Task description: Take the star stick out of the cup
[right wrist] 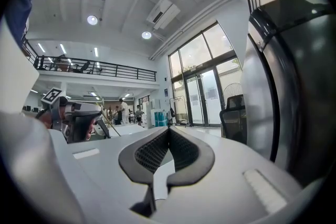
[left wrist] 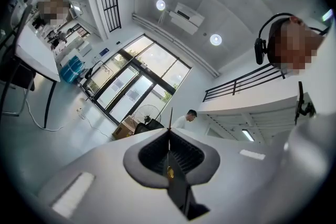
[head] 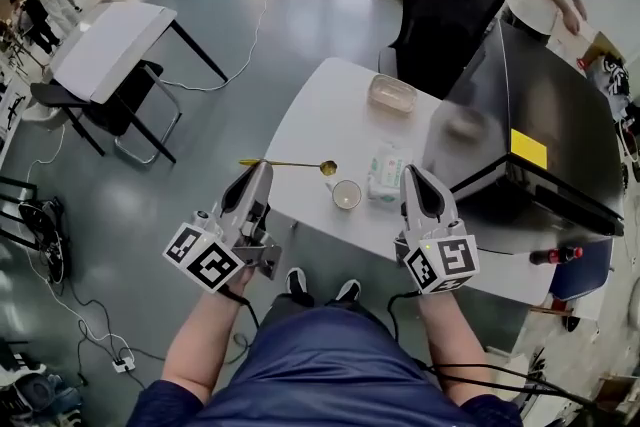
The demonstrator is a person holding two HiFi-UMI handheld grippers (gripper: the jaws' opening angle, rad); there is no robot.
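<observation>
The left gripper [head: 262, 173] [left wrist: 169, 131] was clamped shut on the stick [head: 290, 163] [left wrist: 170, 117], gripping it near its left end. The stick lay level in the air, out of the cup [head: 346, 194], its gold head [head: 327, 168] pointing right, just left of the cup and slightly farther away. The cup stood near the near edge of the white table [head: 310, 125]. The right gripper [head: 418, 177] [right wrist: 169, 129] had its jaws pressed together with nothing between them, and hovered just right of a wipes pack [head: 386, 173]. A clear tub [head: 392, 93] sat at the table's far side, near a black chair [head: 447, 10].
</observation>
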